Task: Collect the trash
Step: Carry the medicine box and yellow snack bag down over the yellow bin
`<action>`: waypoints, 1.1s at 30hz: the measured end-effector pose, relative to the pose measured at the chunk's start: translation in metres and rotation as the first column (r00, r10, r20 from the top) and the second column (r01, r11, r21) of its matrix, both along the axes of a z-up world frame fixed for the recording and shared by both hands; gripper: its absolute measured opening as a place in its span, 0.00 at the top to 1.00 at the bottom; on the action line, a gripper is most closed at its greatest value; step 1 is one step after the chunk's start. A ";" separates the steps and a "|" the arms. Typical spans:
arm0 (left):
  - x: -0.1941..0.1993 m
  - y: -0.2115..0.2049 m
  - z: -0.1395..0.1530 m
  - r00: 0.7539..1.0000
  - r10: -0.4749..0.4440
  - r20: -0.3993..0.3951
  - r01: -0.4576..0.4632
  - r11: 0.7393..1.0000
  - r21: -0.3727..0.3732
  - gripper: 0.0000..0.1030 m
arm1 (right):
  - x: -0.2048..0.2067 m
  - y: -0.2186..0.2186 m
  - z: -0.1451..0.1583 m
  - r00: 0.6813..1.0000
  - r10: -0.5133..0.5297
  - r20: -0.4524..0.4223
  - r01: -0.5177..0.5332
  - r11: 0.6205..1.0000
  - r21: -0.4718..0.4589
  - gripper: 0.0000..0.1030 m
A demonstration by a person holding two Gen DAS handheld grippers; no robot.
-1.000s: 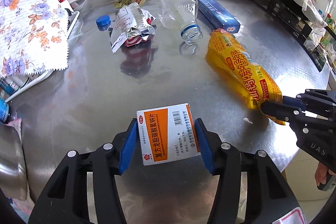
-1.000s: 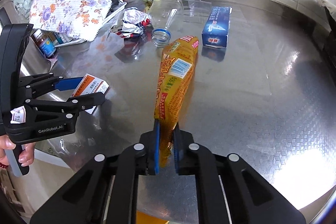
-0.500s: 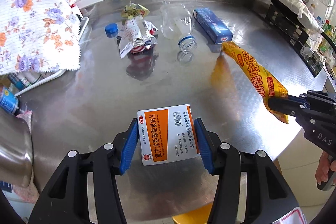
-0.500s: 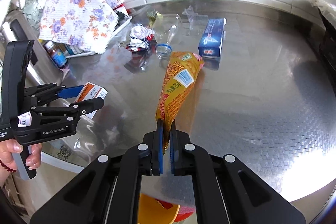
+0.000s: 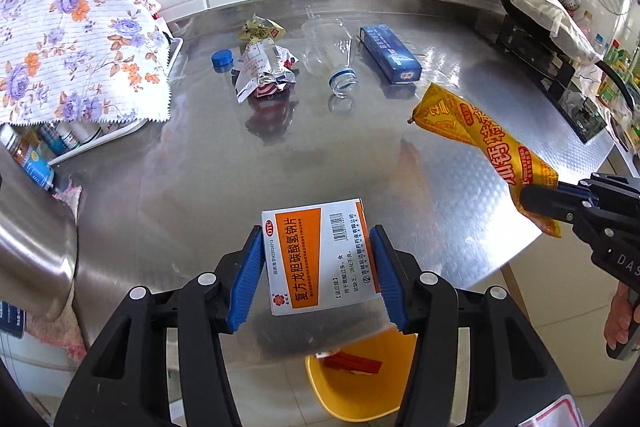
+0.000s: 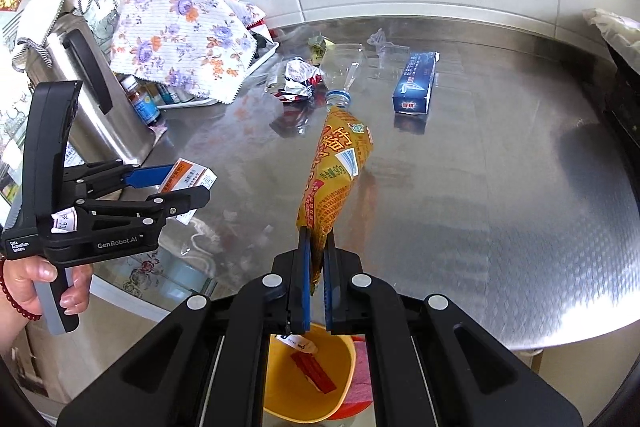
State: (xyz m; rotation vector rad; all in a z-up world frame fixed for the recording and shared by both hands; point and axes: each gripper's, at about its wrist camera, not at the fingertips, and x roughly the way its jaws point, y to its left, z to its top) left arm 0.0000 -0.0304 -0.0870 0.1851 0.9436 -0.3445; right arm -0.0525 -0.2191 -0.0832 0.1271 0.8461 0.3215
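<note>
At lower centre of the left wrist view, the left gripper [image 5: 320, 267] holds a white-and-orange medicine box [image 5: 320, 261] clamped between its blue pads [image 5: 245, 277], lifted above the near edge of the steel table [image 5: 208, 163]. Lower centre of the right wrist view: the right gripper [image 6: 316, 287], nearly closed, pinches the tail of a long yellow snack wrapper [image 6: 334, 179], which hangs clear of the table. Below both, at the bottom of each frame, a yellow bin [image 6: 280, 383] stands on the floor with a red item inside. Step in hand, as judged: carrying two pieces to the bin. Next move calls for bringing each gripper over the bin mouth, then opening. Upper centre, still on the table: a crumpled foil packet [image 5: 264, 75], clear bottle [image 5: 332, 55], blue cap [image 5: 222, 60], blue carton [image 5: 390, 53].
</note>
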 end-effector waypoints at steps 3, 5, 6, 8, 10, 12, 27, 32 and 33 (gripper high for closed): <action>-0.012 0.004 0.004 1.000 -0.011 0.010 0.011 1.000 0.001 0.49 | -0.011 0.004 0.005 1.000 -0.002 0.014 0.002 1.000 0.006 0.94; -0.020 0.007 0.006 1.000 -0.016 0.013 0.016 1.000 -0.001 0.49 | -0.019 0.008 0.008 1.000 -0.004 0.019 0.004 1.000 0.005 0.94; -0.024 0.009 0.007 1.000 -0.018 0.016 0.018 1.000 -0.002 0.49 | -0.026 0.012 0.011 1.000 -0.004 0.024 0.004 1.000 0.007 0.94; -0.033 0.011 0.009 0.999 -0.025 0.022 0.025 1.000 -0.003 0.49 | -0.035 0.017 0.014 1.000 -0.002 0.030 0.001 1.000 0.003 0.94; -0.044 0.014 0.011 0.999 -0.033 0.028 0.033 0.999 -0.003 0.49 | -0.045 0.022 0.015 0.999 -0.001 0.033 0.001 1.000 0.002 0.94; -0.057 0.016 0.011 0.999 -0.038 0.032 0.038 0.999 -0.006 0.49 | -0.056 0.029 0.016 0.999 0.005 0.035 -0.005 1.000 -0.002 0.94; -0.146 0.035 -0.004 0.998 -0.059 0.010 0.059 0.998 -0.019 0.49 | -0.152 0.066 0.015 0.999 0.036 0.019 -0.036 0.999 -0.018 0.94; -0.164 0.038 -0.018 0.998 -0.061 -0.024 0.061 0.998 -0.015 0.49 | -0.174 0.070 0.002 0.998 0.054 -0.019 -0.054 0.998 -0.024 0.94; -0.167 0.039 -0.022 0.998 -0.061 -0.033 0.061 0.998 -0.013 0.49 | -0.178 0.070 -0.002 0.998 0.058 -0.034 -0.059 0.998 -0.021 0.94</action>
